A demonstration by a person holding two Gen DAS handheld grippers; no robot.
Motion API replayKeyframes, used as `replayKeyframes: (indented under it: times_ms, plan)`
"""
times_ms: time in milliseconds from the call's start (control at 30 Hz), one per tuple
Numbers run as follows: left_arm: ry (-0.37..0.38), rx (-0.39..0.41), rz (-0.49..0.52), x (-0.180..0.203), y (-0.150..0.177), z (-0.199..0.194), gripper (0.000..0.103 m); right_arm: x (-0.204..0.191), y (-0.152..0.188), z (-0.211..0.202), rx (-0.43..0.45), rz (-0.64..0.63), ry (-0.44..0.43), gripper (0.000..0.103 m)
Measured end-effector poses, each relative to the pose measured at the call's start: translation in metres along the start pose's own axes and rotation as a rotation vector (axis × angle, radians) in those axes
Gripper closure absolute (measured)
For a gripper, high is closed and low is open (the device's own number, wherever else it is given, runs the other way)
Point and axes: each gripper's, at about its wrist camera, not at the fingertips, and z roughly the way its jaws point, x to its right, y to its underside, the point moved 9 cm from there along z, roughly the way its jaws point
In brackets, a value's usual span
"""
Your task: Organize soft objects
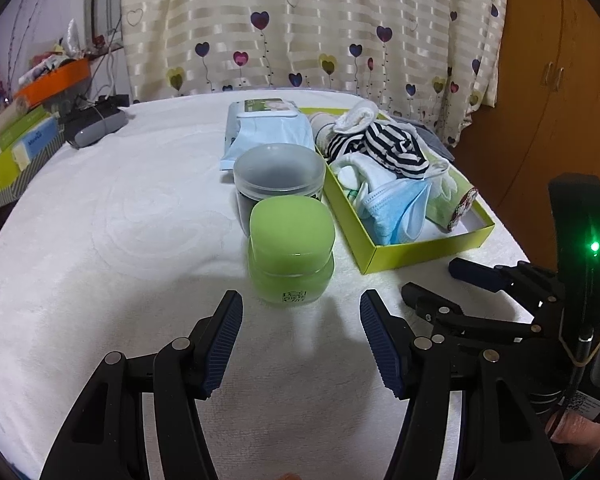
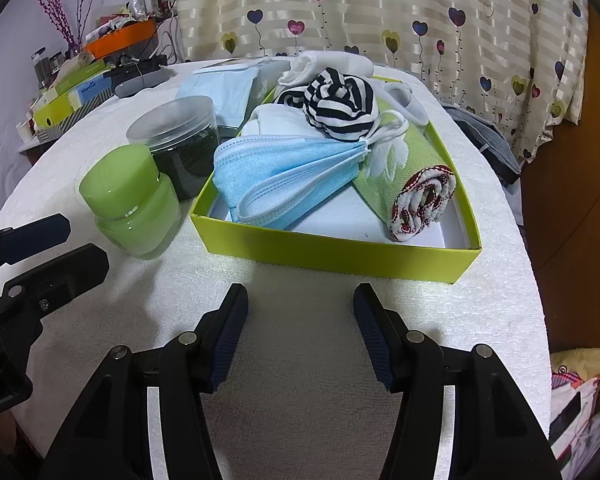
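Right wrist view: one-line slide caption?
Open right gripper before lime box holding blue mask, striped sock, rolled towel.

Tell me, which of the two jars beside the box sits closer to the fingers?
The green jar with the rounded green lid. It stands in front of the clear-lidded jar with dark contents, which sits farther back, next to the yellow-green box.

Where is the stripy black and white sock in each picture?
Left wrist view: the striped sock sits right of centre, at the far end of the green box.
Right wrist view: the striped sock sits just above centre, atop the pile.
Shared landmark: the blue face mask lies just before it.
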Motion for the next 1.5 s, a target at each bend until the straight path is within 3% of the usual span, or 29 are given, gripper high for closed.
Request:
replayKeyframes:
  times_ms: [1500]
  plan:
    - [0.035,-0.018,0.052,0.011,0.004,0.005,0.042,-0.001,0.0,0.0,0.0,0.0,0.001,0.046]
